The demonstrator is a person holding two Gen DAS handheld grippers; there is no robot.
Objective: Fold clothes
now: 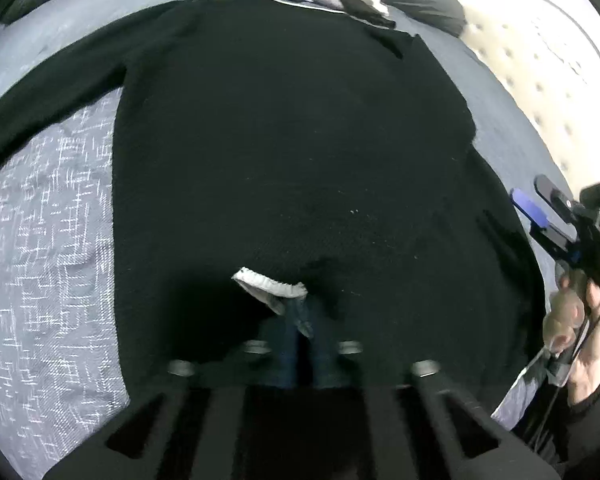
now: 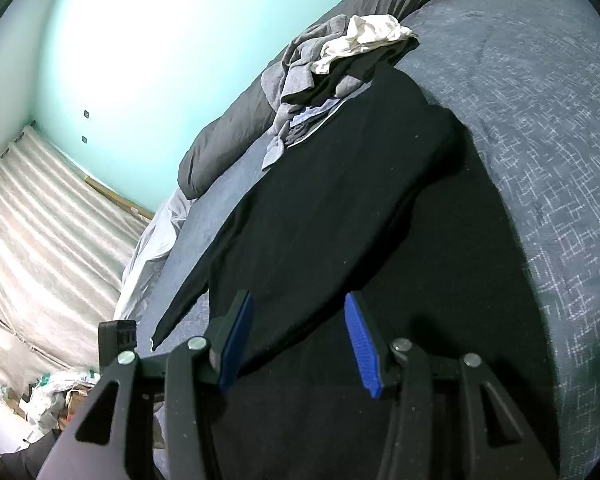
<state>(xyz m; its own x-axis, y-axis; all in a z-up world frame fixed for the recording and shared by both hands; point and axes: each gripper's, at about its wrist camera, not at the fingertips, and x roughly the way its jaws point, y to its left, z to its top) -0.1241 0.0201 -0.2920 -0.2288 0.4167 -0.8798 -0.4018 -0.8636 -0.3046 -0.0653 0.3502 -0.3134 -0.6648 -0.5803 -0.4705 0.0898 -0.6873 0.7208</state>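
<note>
Black sweater (image 1: 292, 140) on blue-grey bedspread (image 1: 48, 240) crosshatched white; wall (image 2: 160, 40) mint green.

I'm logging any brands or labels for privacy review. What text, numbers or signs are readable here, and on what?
None can be read.
The white neck label of the black sweater: nothing legible shows on it.
Side of the right gripper: small pale markings on its body, too blurred to read.
Black block beside the right gripper's left link: faint marks, too small to read.
</note>
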